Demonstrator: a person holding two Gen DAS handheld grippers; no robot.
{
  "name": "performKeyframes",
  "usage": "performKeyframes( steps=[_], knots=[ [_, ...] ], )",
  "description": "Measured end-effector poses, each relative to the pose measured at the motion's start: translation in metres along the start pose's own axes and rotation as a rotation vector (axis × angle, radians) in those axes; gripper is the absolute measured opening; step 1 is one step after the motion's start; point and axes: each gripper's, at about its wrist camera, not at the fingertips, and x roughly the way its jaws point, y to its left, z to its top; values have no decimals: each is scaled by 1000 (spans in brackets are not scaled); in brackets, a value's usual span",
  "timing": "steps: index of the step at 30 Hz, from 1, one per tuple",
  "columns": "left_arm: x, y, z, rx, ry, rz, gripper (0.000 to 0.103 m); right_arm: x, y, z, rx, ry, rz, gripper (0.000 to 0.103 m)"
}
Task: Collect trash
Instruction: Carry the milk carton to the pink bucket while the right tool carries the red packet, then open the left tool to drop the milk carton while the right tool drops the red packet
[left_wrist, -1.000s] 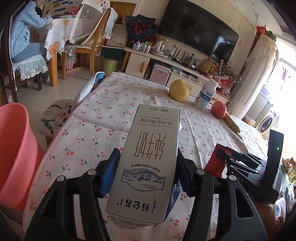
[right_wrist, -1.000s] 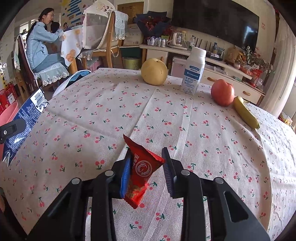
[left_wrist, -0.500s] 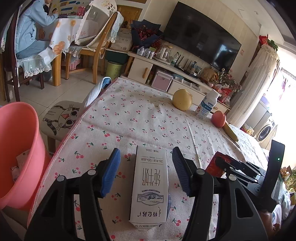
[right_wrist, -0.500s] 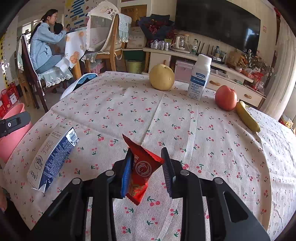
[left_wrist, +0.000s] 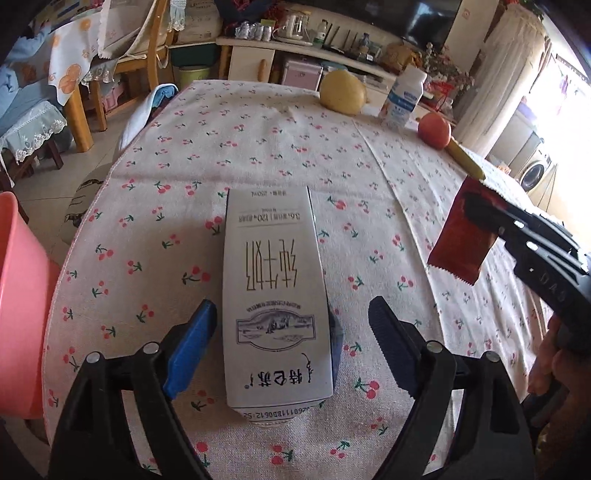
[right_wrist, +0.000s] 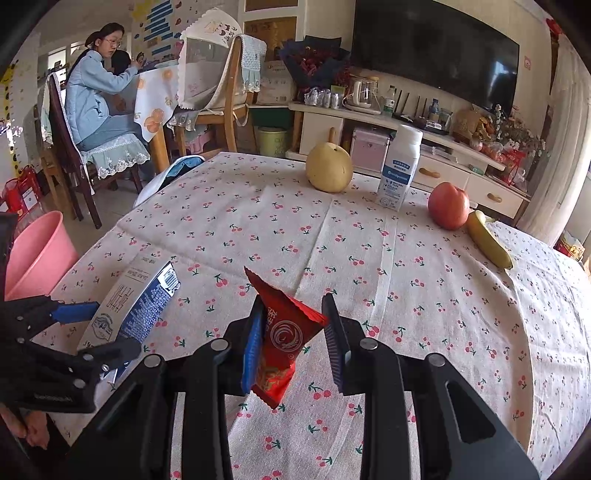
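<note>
We have the left hand-held gripper low over the desk, its blue-padded fingers spread apart on either side of the milk carton. The carton lies flat on the cherry-print cloth between them; the left pad is just beside its edge and the right pad stands clear of it, so nothing is clamped here. In the right wrist view the same carton lies near the desk's left edge, with the left gripper's fingers around its near end

Our right hand-held gripper is held above the cloth with a red snack wrapper between its fingers. The wrapper rests against the left pad, but the right pad looks slightly off it, so we cannot tell how firmly it is pinched. From the left wrist camera the wrapper hangs in the air off to the right, clear of the cloth

A pink bin stands on the floor beside the desk's left edge. At the far side of the desk sit a yellow pear, a white bottle, a red apple and a banana, the apple and banana close together, all well apart from the carton
</note>
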Motion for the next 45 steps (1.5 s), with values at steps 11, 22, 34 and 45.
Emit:
performKeyframes(
  steps=[11, 22, 34, 45],
  knots=[
    [1, 5, 2, -10, -45, 44, 62, -12, -4, 0, 13, -24, 2, 32],
    [-17, 22, 7, -107, -124, 0, 56, -17, 5, 4, 15, -36, 50, 32],
    [-65, 63, 10, -262, -275, -65, 55, -18, 52, 20, -24, -46, 149, 32],
    [-142, 153, -10, -517, -518, 155, 55, -26, 164, 66, -141, -101, 356, 32]
  ],
)
